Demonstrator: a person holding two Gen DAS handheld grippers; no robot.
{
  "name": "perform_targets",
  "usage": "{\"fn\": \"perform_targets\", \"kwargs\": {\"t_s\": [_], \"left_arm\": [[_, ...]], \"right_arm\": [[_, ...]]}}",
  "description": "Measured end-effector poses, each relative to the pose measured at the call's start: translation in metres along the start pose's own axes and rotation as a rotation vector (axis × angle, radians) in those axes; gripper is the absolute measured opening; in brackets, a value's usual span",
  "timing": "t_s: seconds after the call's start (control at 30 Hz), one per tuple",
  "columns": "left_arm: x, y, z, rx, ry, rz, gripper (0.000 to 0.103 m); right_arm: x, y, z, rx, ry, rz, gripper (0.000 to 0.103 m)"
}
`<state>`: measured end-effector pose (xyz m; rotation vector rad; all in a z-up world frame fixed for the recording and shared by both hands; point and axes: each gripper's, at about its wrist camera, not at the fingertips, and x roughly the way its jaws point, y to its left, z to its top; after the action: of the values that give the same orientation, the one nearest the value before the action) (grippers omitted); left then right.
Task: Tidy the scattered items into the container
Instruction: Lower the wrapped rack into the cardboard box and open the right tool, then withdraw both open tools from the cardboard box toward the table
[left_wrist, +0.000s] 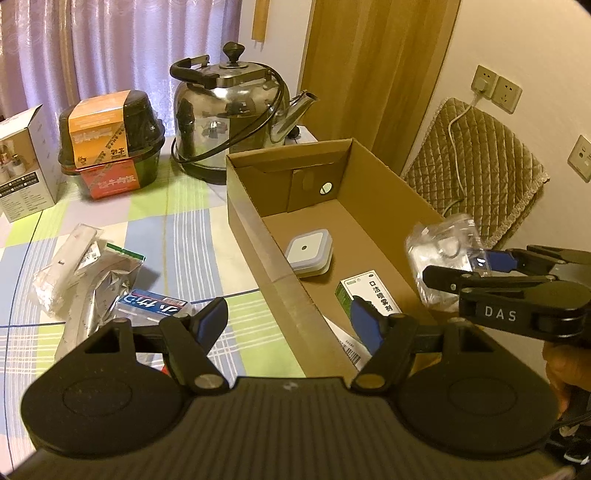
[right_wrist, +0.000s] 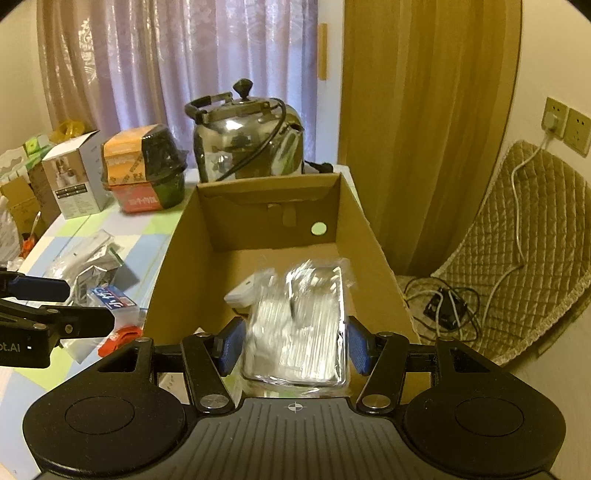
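Note:
An open cardboard box (left_wrist: 255, 236) (right_wrist: 177, 258) stands on the checked tablecloth. A white square case (left_wrist: 308, 254), a green and white carton (left_wrist: 369, 295) and a barcode slip (left_wrist: 351, 343) lie inside it. My right gripper (right_wrist: 294, 347) (left_wrist: 461, 266) is shut on a clear plastic packet (right_wrist: 299, 325) (left_wrist: 439, 251), held above the box's near end and blurred. My left gripper (left_wrist: 288, 321) (right_wrist: 88, 304) is open and holds nothing, straddling the box's left wall. Left of the box lie a white bagged packet (left_wrist: 70, 266), a silver foil bag (left_wrist: 99, 295), a blue-labelled packet (left_wrist: 151, 301) and a red item (right_wrist: 122, 339).
A steel kettle (left_wrist: 229, 122) with its cord stands behind the box. Beside it are an orange and black food bowl (left_wrist: 110, 140) and a white carton (left_wrist: 26, 162). A quilted chair (right_wrist: 517, 251), floor cables (right_wrist: 443, 302) and wall sockets (left_wrist: 495, 88) are on the right.

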<state>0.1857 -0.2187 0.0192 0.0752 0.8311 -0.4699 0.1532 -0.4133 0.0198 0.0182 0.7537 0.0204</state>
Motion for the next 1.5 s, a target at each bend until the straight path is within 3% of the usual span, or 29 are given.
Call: {"fn": "perform_targets", "kwargs": {"t_s": [1.03,1.5], "left_arm": [[-0.045,0.047,-0.045,-0.106,0.01,0.061,0.076],[-0.082,0.09,-0.088,-0.159,0.026,0.141,0.076]], "right_arm": [[-0.031,0.017,-0.022,0.044,0.026,0.002,0.06],[-0.056,0.058,-0.028,0.034,-0.001,0.078,0.06]]}}
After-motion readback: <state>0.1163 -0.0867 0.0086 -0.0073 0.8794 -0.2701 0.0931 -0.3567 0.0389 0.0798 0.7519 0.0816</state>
